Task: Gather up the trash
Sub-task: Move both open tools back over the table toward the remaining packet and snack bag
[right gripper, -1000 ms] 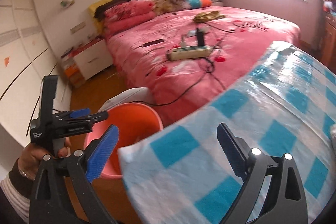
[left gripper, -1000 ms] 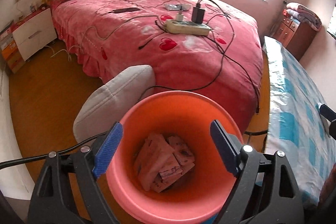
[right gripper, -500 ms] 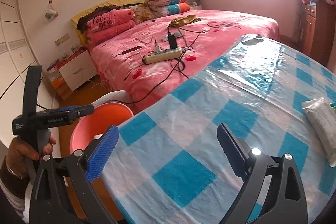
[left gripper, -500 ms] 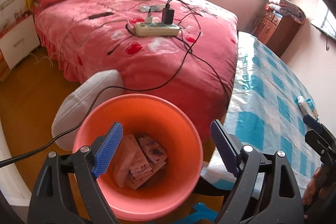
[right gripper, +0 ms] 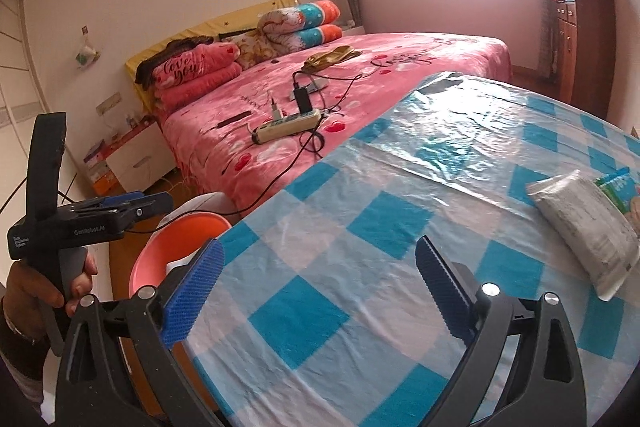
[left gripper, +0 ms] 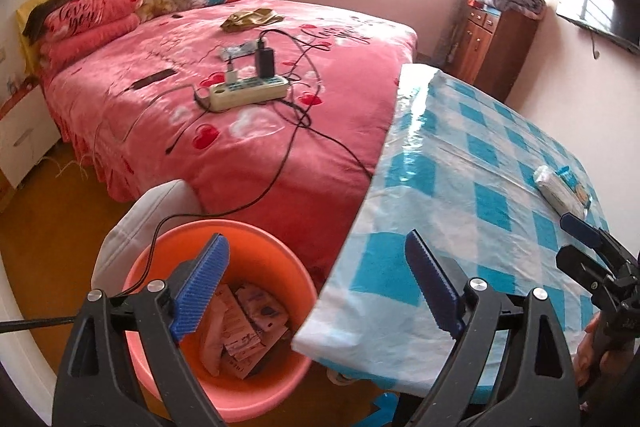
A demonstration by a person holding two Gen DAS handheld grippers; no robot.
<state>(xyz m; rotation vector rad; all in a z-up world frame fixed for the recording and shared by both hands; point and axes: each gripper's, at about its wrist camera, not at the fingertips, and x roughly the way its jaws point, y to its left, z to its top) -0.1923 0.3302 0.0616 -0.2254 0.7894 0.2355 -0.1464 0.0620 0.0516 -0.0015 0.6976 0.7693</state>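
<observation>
So going left to right: the orange bin [left gripper: 224,323] sits at the lower left of the left wrist view, on the floor just beside the bench [left gripper: 472,163] corner, and it already has a few pinkish wrappers [left gripper: 240,331] in the bottom, so I'd say part of the job is done. The left hand-held gripper [left gripper: 316,287] hangs over the bin rim and the bench edge, jaws opening wide, nothing between them. In the right wrist view the right hand-held gripper [right gripper: 316,295] is spread too and empty, low in the frame over the checked cloth. What's left, as far as I can see: a silvery-white packet [right gripper: 584,227] lying flat at the right edge of the frame, with a green-and-blue packet [right gripper: 618,187] touching it on the far side. Both are near the right one, so my guess is that grabs next, then over to the bin
</observation>
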